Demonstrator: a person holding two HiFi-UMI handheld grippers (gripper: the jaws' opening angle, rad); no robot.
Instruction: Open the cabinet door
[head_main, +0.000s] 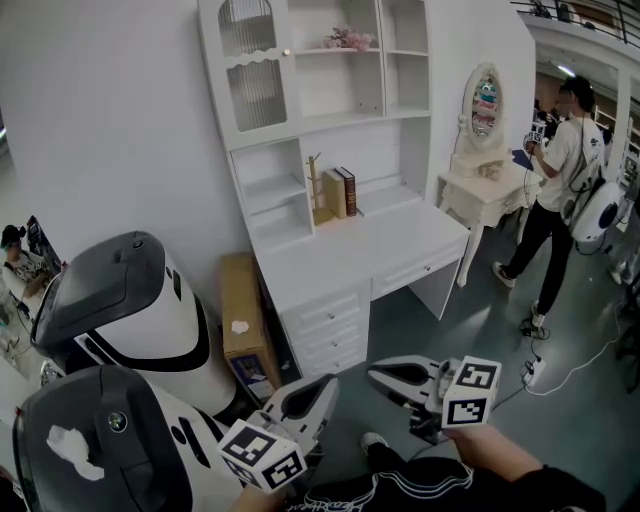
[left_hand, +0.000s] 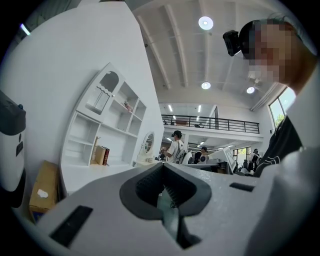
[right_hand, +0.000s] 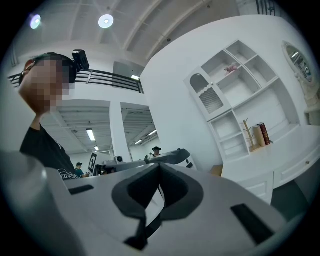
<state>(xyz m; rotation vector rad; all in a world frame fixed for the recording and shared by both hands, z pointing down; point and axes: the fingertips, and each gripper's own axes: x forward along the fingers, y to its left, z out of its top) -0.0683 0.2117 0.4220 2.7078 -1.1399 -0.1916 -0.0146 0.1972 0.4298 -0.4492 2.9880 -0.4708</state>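
Two tongs wait near, the left gripper (head_main: 322, 386) and right gripper (head_main: 378, 374), each with jaws pressed together and empty. They are well apart from the one cabinet door (head_main: 258, 95), closed at the far upper left of a white desk (head_main: 370, 245) bearing two books (head_main: 341, 192). One person (head_main: 560, 190) stands far right.

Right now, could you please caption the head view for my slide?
Left tool and right tool, both shut, held low before the desk; cabinet door closed.
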